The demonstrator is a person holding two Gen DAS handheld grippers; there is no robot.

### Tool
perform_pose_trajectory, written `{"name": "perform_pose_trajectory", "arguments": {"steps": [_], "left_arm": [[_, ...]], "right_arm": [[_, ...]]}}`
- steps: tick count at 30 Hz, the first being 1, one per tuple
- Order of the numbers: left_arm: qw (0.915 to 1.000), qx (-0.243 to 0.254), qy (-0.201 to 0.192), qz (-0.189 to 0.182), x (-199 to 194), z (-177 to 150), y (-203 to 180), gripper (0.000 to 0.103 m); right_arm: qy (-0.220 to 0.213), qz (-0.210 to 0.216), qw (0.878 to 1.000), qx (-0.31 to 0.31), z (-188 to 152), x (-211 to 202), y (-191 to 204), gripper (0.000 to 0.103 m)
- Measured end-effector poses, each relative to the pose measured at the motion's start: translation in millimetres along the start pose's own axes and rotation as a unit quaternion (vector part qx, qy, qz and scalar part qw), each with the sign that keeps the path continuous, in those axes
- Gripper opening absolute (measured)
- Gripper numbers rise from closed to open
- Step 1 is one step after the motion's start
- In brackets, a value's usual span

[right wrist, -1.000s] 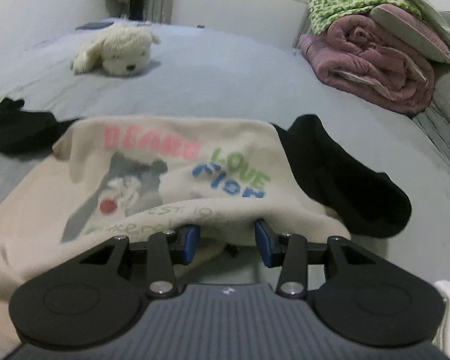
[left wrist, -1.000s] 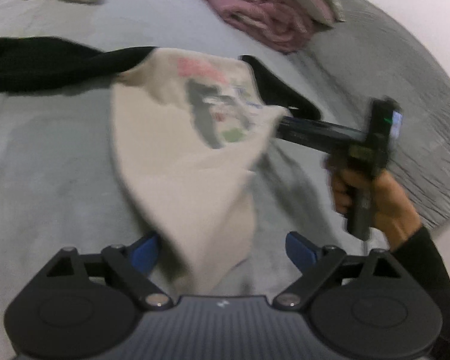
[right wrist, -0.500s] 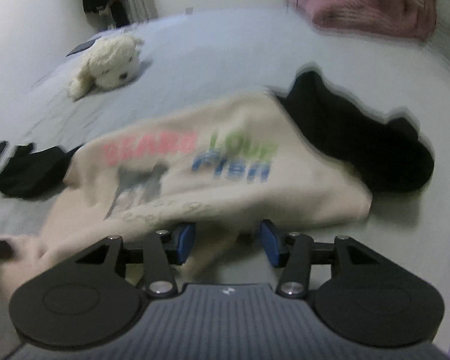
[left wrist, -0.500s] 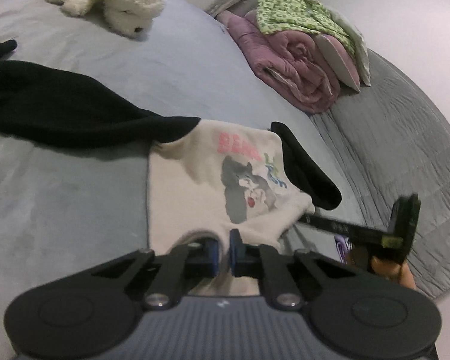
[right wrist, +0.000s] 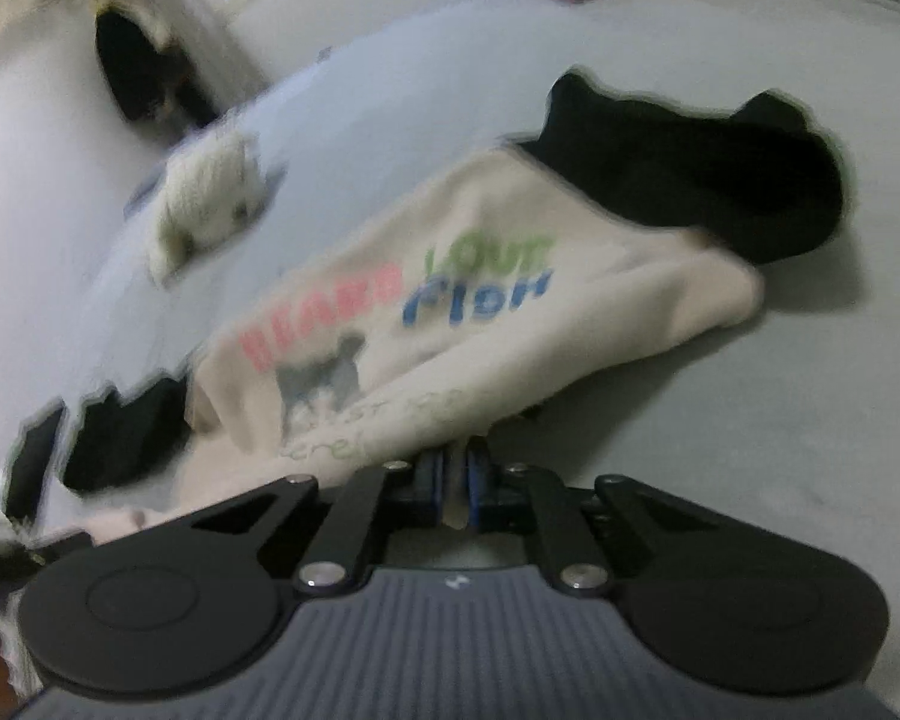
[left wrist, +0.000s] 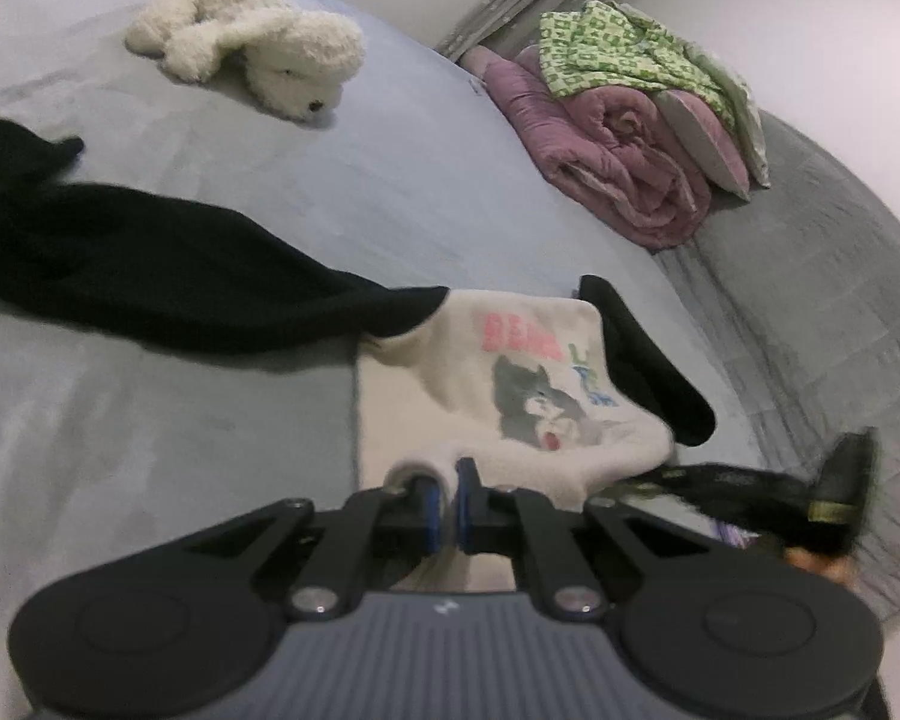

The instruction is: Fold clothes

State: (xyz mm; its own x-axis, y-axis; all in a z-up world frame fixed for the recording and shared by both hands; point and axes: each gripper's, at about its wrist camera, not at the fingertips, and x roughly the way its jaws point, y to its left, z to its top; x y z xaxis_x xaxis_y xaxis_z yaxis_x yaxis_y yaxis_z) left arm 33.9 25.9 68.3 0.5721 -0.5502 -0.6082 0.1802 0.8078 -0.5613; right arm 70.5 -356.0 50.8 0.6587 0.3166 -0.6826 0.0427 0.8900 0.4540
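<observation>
A cream sweatshirt [left wrist: 450,396] with black sleeves [left wrist: 150,276] and a cartoon print lies on the grey bed [left wrist: 120,450]. My left gripper [left wrist: 447,504] is shut on a bunched fold of its near hem. In the right wrist view, which is tilted and blurred, my right gripper [right wrist: 453,480] is closing its jaws, and a strip of the sweatshirt's [right wrist: 510,312] edge is pinched between the blue pads. The left wrist view shows the right gripper [left wrist: 630,480] at the garment's right corner, beside the short black sleeve [left wrist: 648,378].
A white plush toy [left wrist: 258,60] lies far back on the bed. A rolled pink quilt [left wrist: 618,162] with a green patterned cloth [left wrist: 618,48] on top sits at the back right. A grey quilted blanket [left wrist: 810,300] covers the right side.
Both grippers went from open to closed on the sweatshirt's near edge. The right gripper rolled, tilting its view, and both hands shifted and lifted slightly with the cloth.
</observation>
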Motion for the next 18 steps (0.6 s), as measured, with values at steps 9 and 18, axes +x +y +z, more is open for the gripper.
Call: {"name": "perform_pose_trajectory", "arguments": {"steps": [9,18], "left_arm": [[0.9996,-0.003,0.020,-0.018,-37.3,-16.5,1.5,0.005],[0.9984,0.026,0.049,0.002,-58.4,-71.3,-10.1,0.004]], "right_arm": [[-0.016,-0.023,0.999,0.016,-66.8,-116.8,-36.5,0.009],[0.010,-0.058,0.998,0.008,-111.4,-156.4,-54.7,0.009]]}}
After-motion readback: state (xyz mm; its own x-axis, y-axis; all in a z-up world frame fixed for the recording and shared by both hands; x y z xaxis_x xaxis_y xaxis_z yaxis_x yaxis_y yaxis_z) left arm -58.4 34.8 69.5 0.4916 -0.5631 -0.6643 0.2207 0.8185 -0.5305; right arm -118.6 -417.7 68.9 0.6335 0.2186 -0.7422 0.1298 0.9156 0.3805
